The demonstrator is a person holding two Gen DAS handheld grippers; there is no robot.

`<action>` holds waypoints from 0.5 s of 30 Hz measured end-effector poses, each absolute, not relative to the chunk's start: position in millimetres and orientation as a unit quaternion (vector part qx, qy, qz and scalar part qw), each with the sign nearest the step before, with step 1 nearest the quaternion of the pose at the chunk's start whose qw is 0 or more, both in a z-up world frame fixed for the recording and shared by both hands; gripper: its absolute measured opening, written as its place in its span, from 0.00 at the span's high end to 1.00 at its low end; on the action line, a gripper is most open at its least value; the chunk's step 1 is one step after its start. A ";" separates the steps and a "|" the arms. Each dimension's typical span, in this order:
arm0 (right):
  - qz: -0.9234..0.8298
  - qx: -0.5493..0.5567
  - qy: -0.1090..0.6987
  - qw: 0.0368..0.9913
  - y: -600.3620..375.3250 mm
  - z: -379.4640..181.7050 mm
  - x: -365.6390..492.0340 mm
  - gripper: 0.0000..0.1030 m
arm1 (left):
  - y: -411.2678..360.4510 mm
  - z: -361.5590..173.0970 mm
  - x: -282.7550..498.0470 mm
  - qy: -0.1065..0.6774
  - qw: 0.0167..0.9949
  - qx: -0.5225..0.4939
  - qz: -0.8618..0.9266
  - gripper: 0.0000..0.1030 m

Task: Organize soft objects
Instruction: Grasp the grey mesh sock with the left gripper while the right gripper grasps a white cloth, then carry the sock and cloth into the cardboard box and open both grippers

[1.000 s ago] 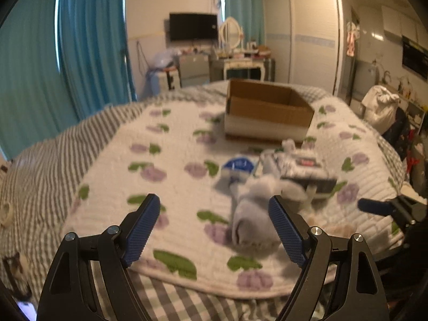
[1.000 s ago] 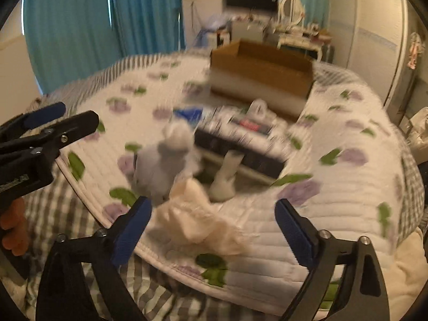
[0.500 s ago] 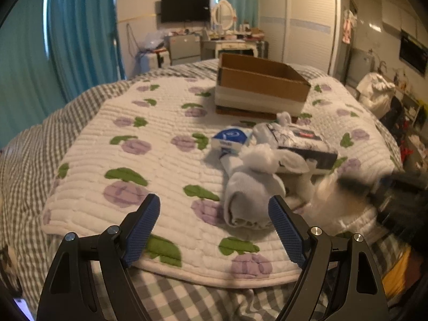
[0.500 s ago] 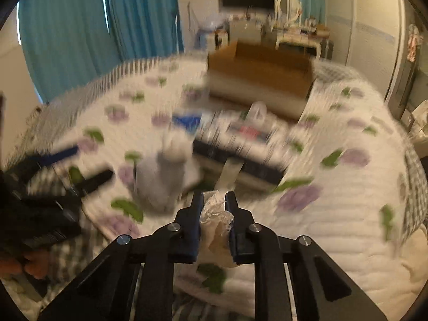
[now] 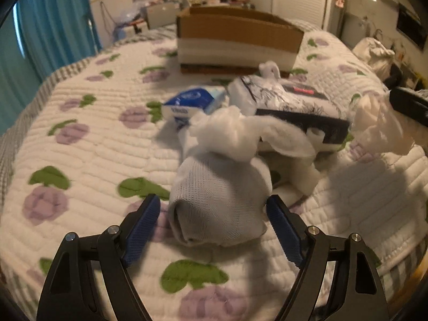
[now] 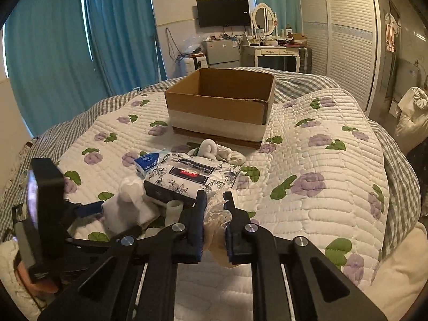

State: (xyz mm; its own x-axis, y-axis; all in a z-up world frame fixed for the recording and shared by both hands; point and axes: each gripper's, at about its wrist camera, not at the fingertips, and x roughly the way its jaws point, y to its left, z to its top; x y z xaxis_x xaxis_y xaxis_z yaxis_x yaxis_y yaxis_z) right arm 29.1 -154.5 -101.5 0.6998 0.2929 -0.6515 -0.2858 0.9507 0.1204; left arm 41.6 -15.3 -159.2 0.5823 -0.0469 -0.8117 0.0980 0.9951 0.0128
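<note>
On a white quilted bedspread (image 5: 88,144) printed with purple flowers, the left gripper (image 5: 214,214) is closing its blue-padded jaws around a rolled pale grey knitted sock (image 5: 216,200), pads not yet pressing. The right gripper (image 6: 215,214) is clamped on a crumpled translucent white plastic bag (image 6: 215,219), which it mostly hides. Beyond lie a floral-wrapped black-and-white tissue pack (image 6: 192,176) and a half-hidden blue-and-white packet (image 5: 194,101). An open brown cardboard box (image 6: 222,101) sits further back.

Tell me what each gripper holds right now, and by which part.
The right gripper pinches a crumpled translucent plastic bag by its bunched top. The left gripper, closing, straddles a rolled grey sock without gripping it.
</note>
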 end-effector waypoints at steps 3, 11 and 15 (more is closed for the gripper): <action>0.161 0.005 0.353 0.922 -155.3 -101.8 29.3 0.89 | -16.0 -158.4 40.1 0.455 0.888 0.027 -0.053 0.38; 0.172 0.004 0.331 0.928 -156.3 -84.9 18.5 0.89 | -12.2 -128.4 15.3 0.419 0.905 0.025 -0.062 0.45; 0.177 -0.011 0.306 0.935 -154.9 -63.2 14.9 0.89 | -12.9 -92.6 2.7 0.376 0.924 0.022 -0.074 0.45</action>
